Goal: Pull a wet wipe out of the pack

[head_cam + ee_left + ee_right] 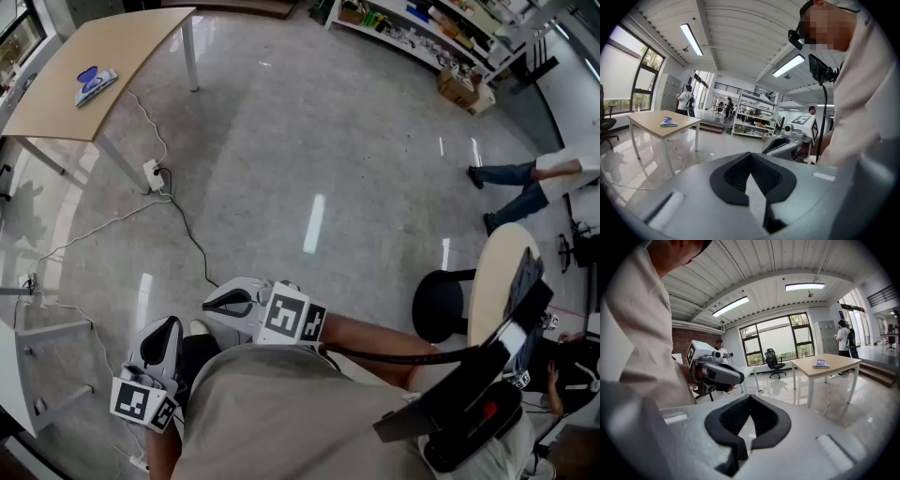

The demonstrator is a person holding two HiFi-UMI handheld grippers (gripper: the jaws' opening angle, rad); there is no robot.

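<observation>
Both tools are carried close against the person's body, not presented to any work: the left gripper (167, 326) hangs low by the hip with its tips pointing out over the floor, and the right gripper (214, 304) is held across the front of the torso, tips toward the person's left. This looks like a carrying posture, since nothing is within reach of either one. In the left gripper view and the right gripper view alike, the dark pads are drawn together with nothing between them, so both grippers are clenched and empty. The wet wipe pack (94, 82) lies well apart from the person, flat on the tan table (56, 112) across an open stretch of floor, with nothing else on the tabletop beside it. It sits in from the tabletop's edges, closer to the end nearer the person than to the far end. Its broad face with the blue label is up, which is probably the side the wipes come out of, though the opening itself is too small to make out. Its long axis seems to run aslant to the tabletop's edges. Judging by this, the pull has not begun; the approach to the table comes first.
</observation>
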